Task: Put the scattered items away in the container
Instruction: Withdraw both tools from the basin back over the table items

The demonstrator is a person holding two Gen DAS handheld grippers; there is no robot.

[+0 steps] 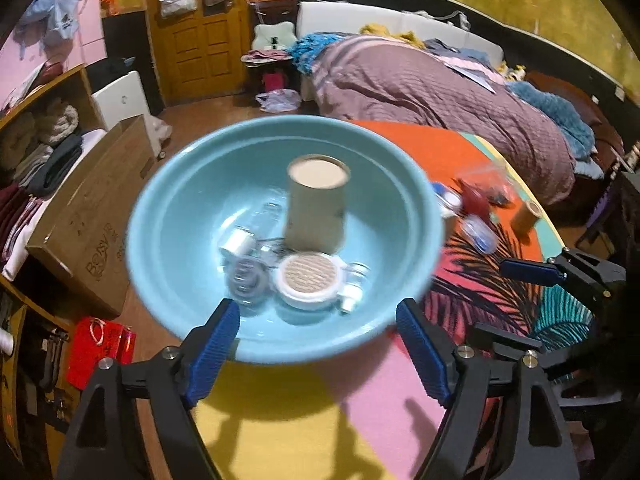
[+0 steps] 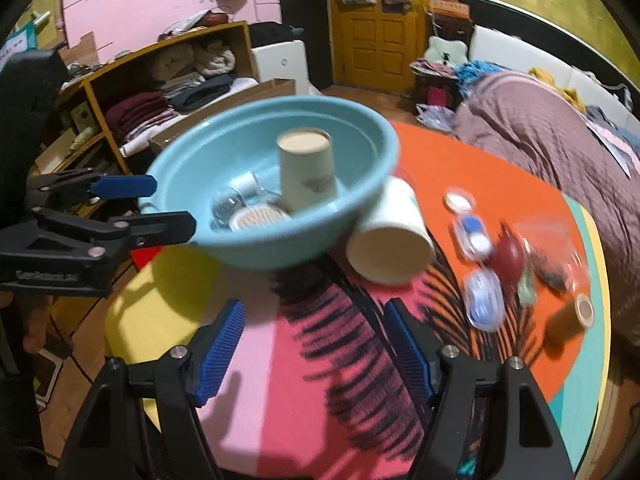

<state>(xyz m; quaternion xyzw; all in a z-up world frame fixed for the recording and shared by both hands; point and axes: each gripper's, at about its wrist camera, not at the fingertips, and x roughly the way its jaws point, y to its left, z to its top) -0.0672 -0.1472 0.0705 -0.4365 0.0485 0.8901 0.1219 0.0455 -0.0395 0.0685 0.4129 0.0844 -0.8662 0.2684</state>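
Note:
A light-blue bowl sits near the table's edge, blurred in both views. It holds an upturned paper cup, a round white compact, a white spool and small clear bottles. My left gripper is open, its blue pads either side of the bowl's near rim. In the right wrist view a second paper cup lies on its side against the bowl. My right gripper is open above the cloth, short of that cup, holding nothing. The left gripper reaches the bowl's left rim.
Scattered on the colourful tablecloth are a white lid, a blue-and-white lens case, a red bulb, a clear oval case, a plastic bag and a cardboard roll. A bed and shelves surround the table.

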